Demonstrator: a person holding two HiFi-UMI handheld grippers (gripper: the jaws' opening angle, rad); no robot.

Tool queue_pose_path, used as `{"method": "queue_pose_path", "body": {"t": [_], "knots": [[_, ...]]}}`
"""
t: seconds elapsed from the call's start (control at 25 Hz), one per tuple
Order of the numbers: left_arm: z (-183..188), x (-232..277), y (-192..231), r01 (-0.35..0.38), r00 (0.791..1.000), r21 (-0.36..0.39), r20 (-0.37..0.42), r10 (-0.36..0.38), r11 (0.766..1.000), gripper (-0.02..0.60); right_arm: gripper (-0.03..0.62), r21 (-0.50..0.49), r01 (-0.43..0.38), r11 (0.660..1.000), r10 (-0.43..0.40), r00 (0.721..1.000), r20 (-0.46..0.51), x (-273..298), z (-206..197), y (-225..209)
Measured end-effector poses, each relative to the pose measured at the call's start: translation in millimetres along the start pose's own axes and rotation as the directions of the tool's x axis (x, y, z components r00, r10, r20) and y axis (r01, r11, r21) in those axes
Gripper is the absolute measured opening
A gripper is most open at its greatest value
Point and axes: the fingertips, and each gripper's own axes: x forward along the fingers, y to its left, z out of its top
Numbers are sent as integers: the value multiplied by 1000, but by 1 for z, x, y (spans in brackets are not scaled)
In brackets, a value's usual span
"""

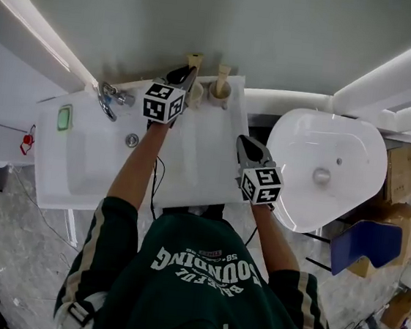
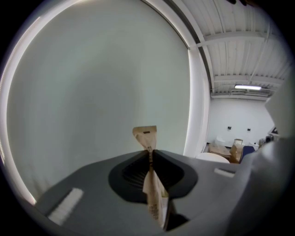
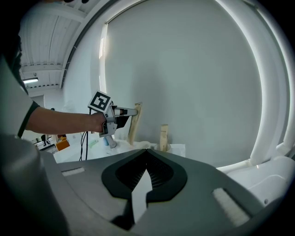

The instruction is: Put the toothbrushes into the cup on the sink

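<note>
Leftmost, the chrome faucet (image 1: 108,99) sits at the back of the sink (image 1: 79,171), and nothing I need is over there. Next along, the left gripper (image 1: 189,71) has its fingers clamped on a paper-wrapped toothbrush (image 2: 154,198). They pinch it partway up, so a short stub of brown wrapper stands above them and the longer part hangs below. I judge it is held close to upright so that the lower end can go straight down into a narrow mouth. It is up near the back wall, just left of the cup (image 1: 219,91).

That cup stands at the rear edge of the white worktop (image 1: 198,166), and a second wrapped toothbrush (image 1: 222,72) is upright in it, so I take one as already delivered. The right gripper (image 1: 245,141) hangs lower over the worktop with its fingers together on nothing. I read it as parked clear of the other arm's path. Furthest right is a separate white basin (image 1: 345,135), which plays no part.

As for writing, the held wrapper carries small dark print, too blurred to read. The sweatshirt (image 1: 199,285) bears white lettering that I cannot read with confidence. The marker cubes show only black and white squares
</note>
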Motion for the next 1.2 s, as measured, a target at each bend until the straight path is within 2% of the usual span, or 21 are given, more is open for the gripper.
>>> {"method": "queue_pose_path", "body": {"t": [0.32, 0.56, 0.96, 1.2], "knots": [[2, 31, 21, 16, 1000, -27, 19, -15, 1000, 84, 5, 26, 39, 999, -39, 999, -15, 4, -6, -11], [-19, 51, 30, 13, 1000, -45, -5, -13, 999, 84, 5, 46, 69, 997, -68, 997, -34, 7, -11, -24], [-73, 59, 29, 2, 996, -82, -88, -9, 997, 85, 5, 85, 72, 994, -67, 996, -64, 14, -28, -29], [-105, 56, 24, -17, 983, -72, -183, 3, 997, 86, 5, 90, 64, 994, -58, 996, -66, 16, -29, -27]]}}
